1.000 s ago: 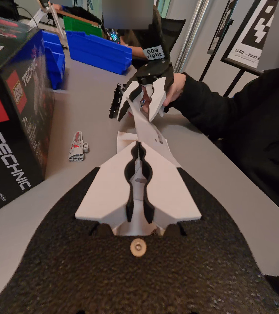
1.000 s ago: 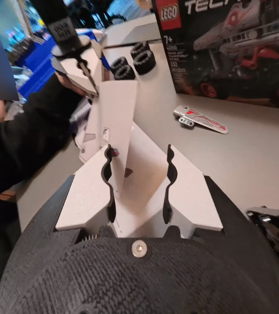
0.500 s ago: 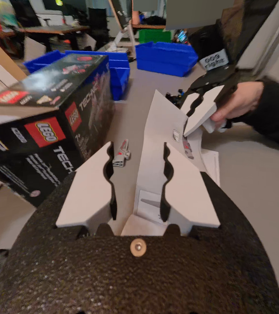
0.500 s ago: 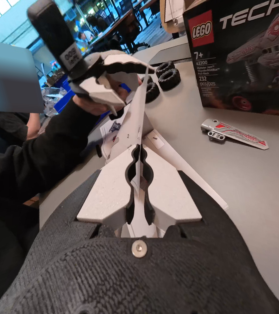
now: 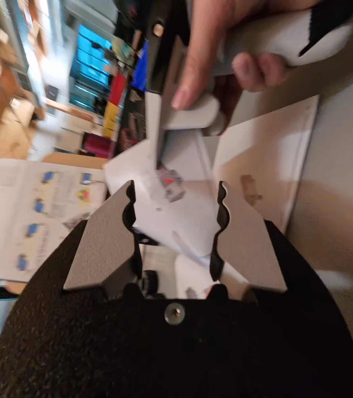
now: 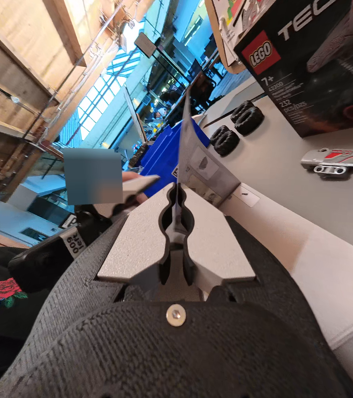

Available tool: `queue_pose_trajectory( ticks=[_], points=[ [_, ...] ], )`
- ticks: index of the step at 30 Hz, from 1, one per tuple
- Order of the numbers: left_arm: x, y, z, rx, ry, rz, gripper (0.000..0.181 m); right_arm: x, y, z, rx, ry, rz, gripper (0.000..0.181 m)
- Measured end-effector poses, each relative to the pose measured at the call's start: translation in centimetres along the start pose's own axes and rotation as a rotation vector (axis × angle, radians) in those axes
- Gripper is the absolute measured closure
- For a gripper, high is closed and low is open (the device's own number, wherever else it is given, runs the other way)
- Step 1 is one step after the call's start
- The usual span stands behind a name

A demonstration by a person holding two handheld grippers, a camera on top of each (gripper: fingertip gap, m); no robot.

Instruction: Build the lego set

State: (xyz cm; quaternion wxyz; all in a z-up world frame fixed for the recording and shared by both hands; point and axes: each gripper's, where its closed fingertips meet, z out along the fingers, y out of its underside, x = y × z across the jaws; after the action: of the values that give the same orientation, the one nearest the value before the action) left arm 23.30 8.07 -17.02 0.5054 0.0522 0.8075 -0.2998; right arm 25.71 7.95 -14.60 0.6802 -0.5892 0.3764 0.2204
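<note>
My right gripper (image 6: 177, 187) is shut on one white page (image 6: 189, 146) of the instruction booklet and holds it upright, above the open booklet (image 6: 300, 269) on the grey table (image 6: 289, 193). My left gripper (image 5: 176, 193) is open, rolled sideways and close under the right one. The curved page (image 5: 171, 221) passes between its fingers without being gripped. In the left wrist view the right gripper's fingers (image 5: 156, 133) pinch the page's edge, with a hand (image 5: 203, 53) on the handle. A finger (image 6: 139, 184) of the left gripper shows at the left of the right wrist view.
A black Lego box (image 6: 311, 75) stands at the back right, with two black tyres (image 6: 246, 118) (image 6: 225, 140) beside it. A silver and red panel piece (image 6: 339, 161) lies on the table. Blue bins (image 6: 164, 146) sit behind. Another printed sheet (image 5: 31, 215) shows at the left. The grippers are tip to tip, or close to it.
A second ago the left gripper held the page and the right was open. The right has since shut on it and lifted it. The left let go, rolled sideways and came closer.
</note>
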Motion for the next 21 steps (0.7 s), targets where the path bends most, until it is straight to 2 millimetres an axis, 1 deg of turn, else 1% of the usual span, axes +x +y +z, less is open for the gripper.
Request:
queue_pose_trajectory(
  ticks=[1, 2, 4, 7, 9, 13, 14, 16, 19, 21],
  points=[
    [0.7, 0.2, 0.3, -0.015, 0.028, -0.033, 0.108, -0.2, 0.0, 0.1, 0.001, -0.010, 0.002, 0.181],
    [0.9, 0.3, 0.4, -0.020, 0.026, -0.052, 0.114, -0.3, 0.1, 0.1, -0.002, -0.014, 0.003, 0.181],
    [0.3, 0.2, 0.2, -0.011, -0.005, -0.079, 0.141, -0.5, 0.2, 0.1, -0.003, -0.021, -0.008, 0.181],
    [0.0, 0.2, -0.2, -0.003, 0.000, -0.141, 0.147, -0.8, 0.1, -0.2, 0.005, -0.036, -0.047, 0.180],
    [-0.2, 0.3, -0.3, -0.002, -0.009, -0.145, 0.159, -1.2, -0.2, -0.4, 0.019, -0.050, -0.061, 0.175],
    [-0.7, 1.6, -0.3, -0.045, -0.073, -0.137, 0.168, -2.5, -0.8, -1.1, 0.063, -0.105, -0.107, 0.165],
    [-0.7, 1.7, -0.3, -0.042, -0.085, -0.139, 0.173, -2.8, -0.6, -1.3, 0.064, -0.115, -0.113, 0.166],
    [-0.8, 1.9, -0.4, -0.034, -0.108, -0.144, 0.181, -2.7, -0.1, -1.6, 0.048, -0.102, -0.114, 0.160],
    [-0.8, 2.0, -0.3, -0.033, -0.125, -0.142, 0.181, -2.7, 1.5, -1.8, -0.002, -0.094, -0.139, 0.154],
    [-0.9, 2.1, -0.3, -0.036, -0.131, -0.139, 0.181, -2.4, 2.5, -1.9, -0.037, -0.066, -0.165, 0.145]
  ],
)
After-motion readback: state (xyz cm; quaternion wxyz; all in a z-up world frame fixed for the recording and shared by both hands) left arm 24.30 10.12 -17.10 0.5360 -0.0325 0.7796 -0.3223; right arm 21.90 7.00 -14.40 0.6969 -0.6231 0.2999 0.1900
